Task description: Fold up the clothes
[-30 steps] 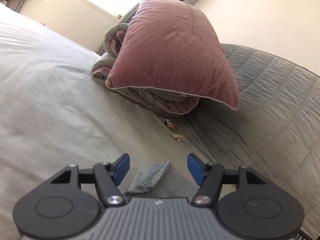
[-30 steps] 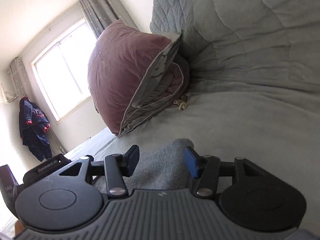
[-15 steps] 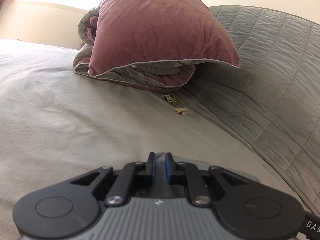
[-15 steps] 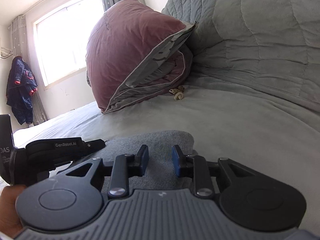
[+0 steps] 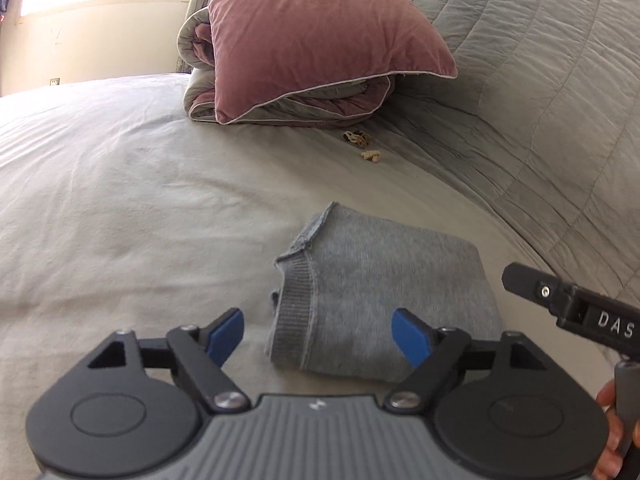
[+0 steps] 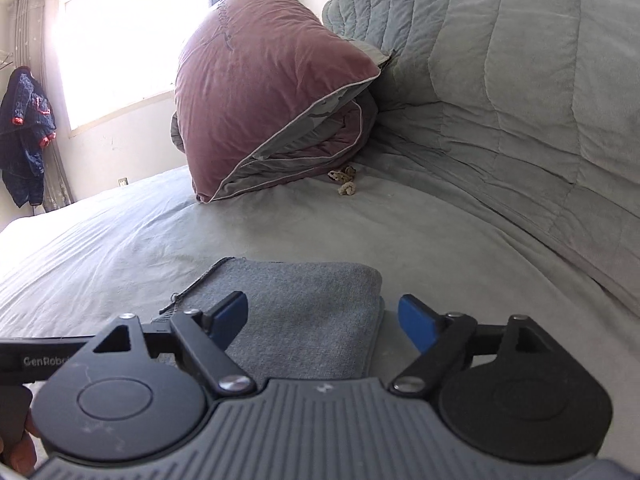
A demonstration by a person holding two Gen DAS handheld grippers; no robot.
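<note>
Lying folded into a compact block on the bed sheet [image 5: 120, 200], the grey garment [image 5: 384, 292] is flanked by the left gripper [image 5: 320, 334] and right gripper [image 6: 322, 322], both spread wide and empty; the block's edges are best left undisturbed.

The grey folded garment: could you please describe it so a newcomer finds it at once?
On the pale bed sheet, nearer than the mauve pillow, lies the grey folded garment. It is the only knit piece, with a ribbed band along its left edge.

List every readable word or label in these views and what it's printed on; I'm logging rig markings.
"DAS": white letters, cut off at the frame edge, on the right gripper's black body, left wrist view.
"GenRobo": cut off behind the near gripper, on the left gripper's black body, right wrist view.
Nothing else is readable.
</note>
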